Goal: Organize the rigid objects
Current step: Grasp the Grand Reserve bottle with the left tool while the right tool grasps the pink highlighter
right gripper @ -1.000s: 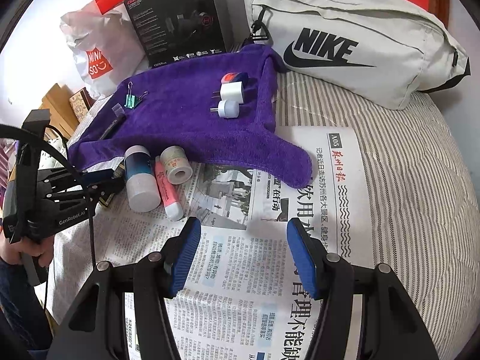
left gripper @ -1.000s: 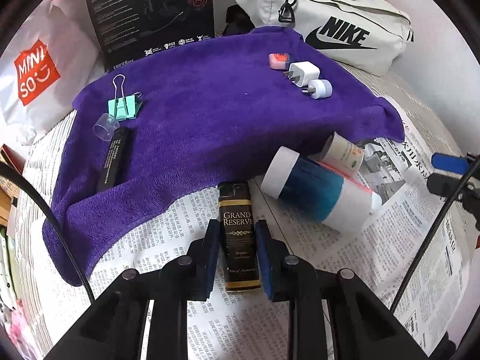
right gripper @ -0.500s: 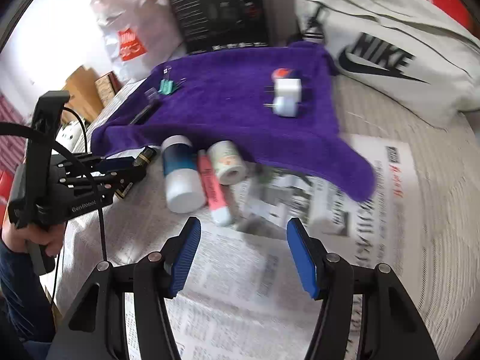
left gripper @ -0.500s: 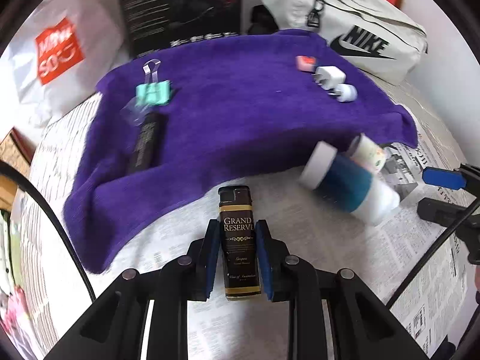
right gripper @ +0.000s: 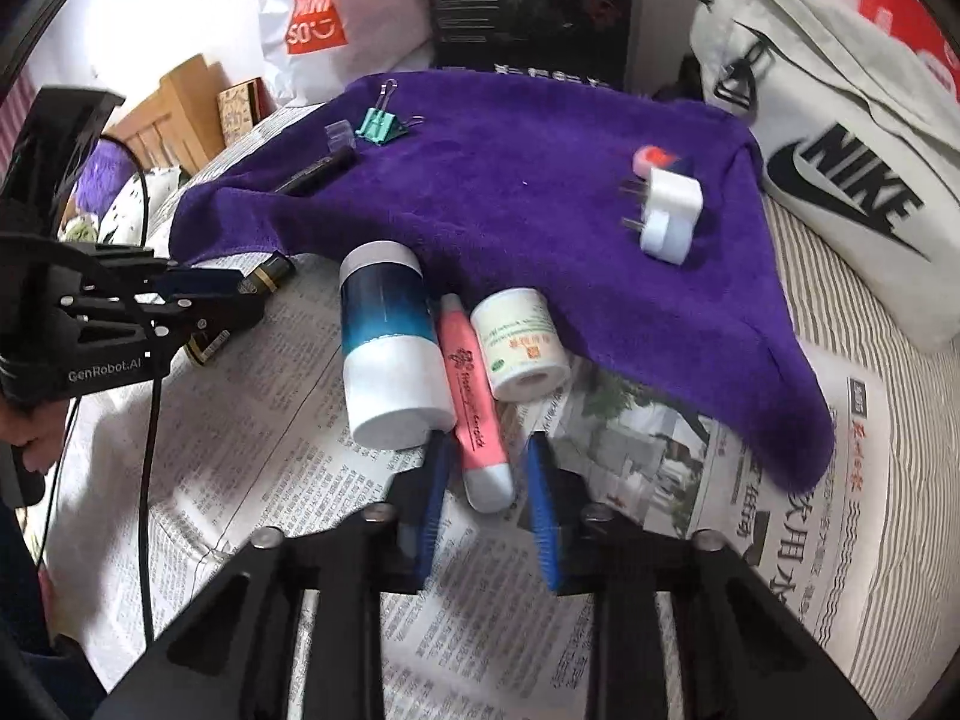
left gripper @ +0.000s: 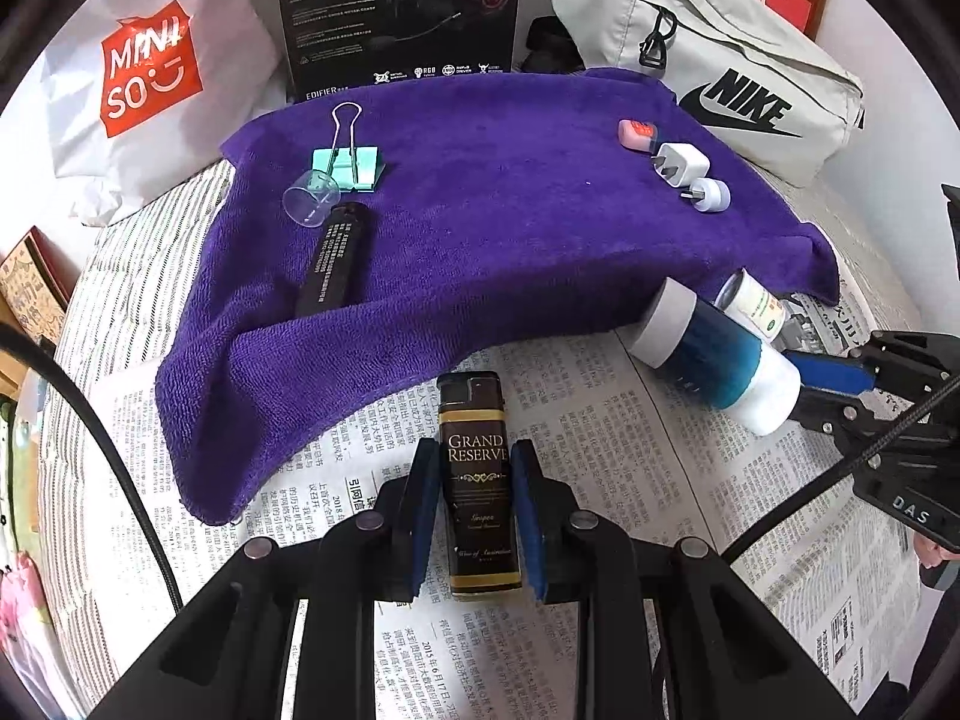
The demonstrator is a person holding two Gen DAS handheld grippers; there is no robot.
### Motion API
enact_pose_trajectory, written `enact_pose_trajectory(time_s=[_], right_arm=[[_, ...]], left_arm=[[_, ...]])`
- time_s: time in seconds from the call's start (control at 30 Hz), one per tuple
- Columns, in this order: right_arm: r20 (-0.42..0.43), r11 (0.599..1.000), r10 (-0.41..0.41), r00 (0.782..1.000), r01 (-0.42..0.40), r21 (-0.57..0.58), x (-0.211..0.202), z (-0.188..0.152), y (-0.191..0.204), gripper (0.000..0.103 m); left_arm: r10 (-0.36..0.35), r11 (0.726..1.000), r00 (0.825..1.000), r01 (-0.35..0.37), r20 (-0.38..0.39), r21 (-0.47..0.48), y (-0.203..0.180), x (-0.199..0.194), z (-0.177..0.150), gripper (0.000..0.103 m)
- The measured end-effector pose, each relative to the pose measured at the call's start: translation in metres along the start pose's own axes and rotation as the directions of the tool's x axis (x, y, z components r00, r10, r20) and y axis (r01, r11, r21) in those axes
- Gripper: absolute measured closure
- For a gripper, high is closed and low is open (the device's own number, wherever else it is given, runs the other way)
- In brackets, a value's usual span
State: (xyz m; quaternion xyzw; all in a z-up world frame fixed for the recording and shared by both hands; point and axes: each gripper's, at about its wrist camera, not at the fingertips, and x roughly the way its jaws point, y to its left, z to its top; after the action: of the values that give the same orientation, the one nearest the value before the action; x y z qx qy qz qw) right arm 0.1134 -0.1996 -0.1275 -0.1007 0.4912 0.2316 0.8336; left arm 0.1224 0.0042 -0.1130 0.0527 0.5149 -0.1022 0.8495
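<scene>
**Newspaper-covered bed with purple towel: both grippers at work**

Newspaper (left gripper: 630, 420) covers the striped bed; a purple towel (left gripper: 510, 228) lies across its far side. Left gripper (left gripper: 474, 474) is closed on the upright lighter (left gripper: 477, 480), near the towel's front edge. Right gripper (right gripper: 486, 474), half a second ago wide open and clear, now straddles the pink marker's (right gripper: 477, 396) near end, pads narrowed but seemingly not touching. Blue-white bottle (right gripper: 387, 342) lies immediately left.
</scene>
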Motion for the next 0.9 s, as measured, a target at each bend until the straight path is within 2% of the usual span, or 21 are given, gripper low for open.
enact_pose_trajectory(time_s=[0.43, 0.67, 0.8, 0.9], right_arm=[[-0.041, 1.000, -0.022, 0.999, 0.022, 0.001, -0.019, -0.028, -0.001, 0.086], [-0.032, 0.999, -0.039, 0.999, 0.039, 0.010, -0.005, -0.009, -0.002, 0.070], [-0.017, 0.999, -0.043, 0.999, 0.043, -0.010, 0.001, 0.000, 0.000, 0.071], [-0.011, 0.999, -0.042, 0.999, 0.042, -0.034, 0.003, 0.003, 0.003, 0.084]], left_arm=[[-0.007, 1.000, 1.000, 0.007, 0.009, -0.003, -0.001, 0.000, -0.001, 0.079], [-0.005, 1.000, 1.000, 0.005, 0.003, 0.002, -0.001, 0.000, 0.000, 0.079], [-0.005, 1.000, 1.000, 0.005, 0.002, 0.001, -0.001, 0.000, 0.000, 0.079], [-0.002, 1.000, 1.000, 0.002, 0.004, -0.002, -0.002, -0.001, -0.001, 0.079]])
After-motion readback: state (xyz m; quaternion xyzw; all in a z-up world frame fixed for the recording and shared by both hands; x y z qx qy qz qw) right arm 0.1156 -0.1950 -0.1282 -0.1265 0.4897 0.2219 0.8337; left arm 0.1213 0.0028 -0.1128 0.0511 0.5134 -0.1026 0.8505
